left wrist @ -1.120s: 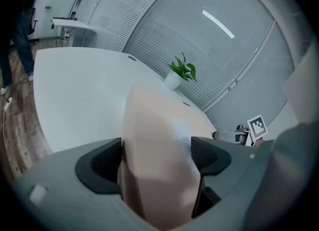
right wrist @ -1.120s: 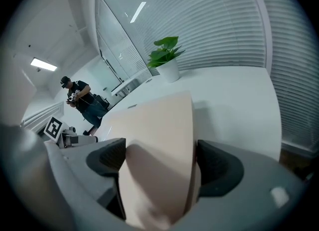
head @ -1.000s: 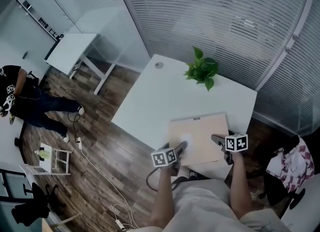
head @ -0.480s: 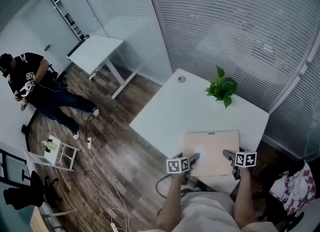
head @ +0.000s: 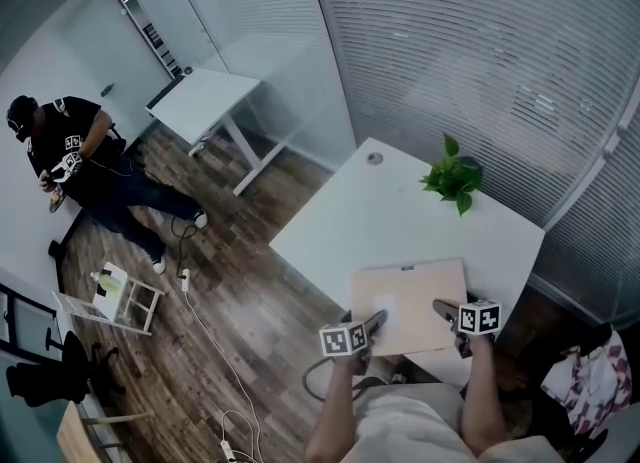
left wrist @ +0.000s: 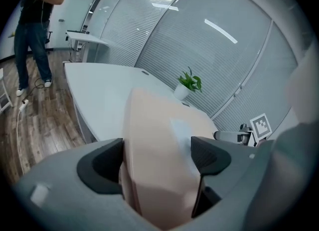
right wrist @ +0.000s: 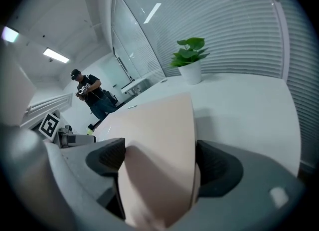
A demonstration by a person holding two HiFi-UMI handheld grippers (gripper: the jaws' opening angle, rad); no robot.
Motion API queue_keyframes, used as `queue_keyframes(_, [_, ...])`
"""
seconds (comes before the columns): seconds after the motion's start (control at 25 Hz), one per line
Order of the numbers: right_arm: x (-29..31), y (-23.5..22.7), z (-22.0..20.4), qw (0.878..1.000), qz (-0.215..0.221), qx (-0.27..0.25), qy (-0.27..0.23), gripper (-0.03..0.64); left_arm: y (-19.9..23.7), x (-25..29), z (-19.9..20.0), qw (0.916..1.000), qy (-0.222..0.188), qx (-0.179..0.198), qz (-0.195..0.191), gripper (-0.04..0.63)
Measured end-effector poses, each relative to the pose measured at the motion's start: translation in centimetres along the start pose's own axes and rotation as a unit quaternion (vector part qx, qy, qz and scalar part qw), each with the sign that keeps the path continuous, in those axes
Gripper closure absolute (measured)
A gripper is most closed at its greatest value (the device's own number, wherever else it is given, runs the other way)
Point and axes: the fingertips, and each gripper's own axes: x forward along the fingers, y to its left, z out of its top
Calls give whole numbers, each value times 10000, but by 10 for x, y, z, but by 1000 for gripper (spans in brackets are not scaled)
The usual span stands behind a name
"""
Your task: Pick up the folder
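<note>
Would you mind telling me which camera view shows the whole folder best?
The head view: it shows the whole folder in outline over the white table, with the left gripper and right gripper at its near corners. Each gripper view shows only one corner, close and distorted, clamped between that gripper's jaws.

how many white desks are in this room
2. One white desk lies right in front, bearing the folder and potted plant; the other desk stands farther off by the glass wall, at the head view's upper left. More may sit out of frame.
</note>
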Motion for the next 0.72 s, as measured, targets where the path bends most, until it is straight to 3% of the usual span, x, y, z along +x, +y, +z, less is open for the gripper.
queue_keyframes(0.28, [1, 45, 44, 9967, 365, -569, -445, 167, 7, -41, 38, 9972, -721, 121, 161, 175])
queue_keyframes(0.72, [-31, 104, 121, 9812, 626, -1297, -1286, 168, -10, -105, 108, 9829, -1728, 537, 339, 175])
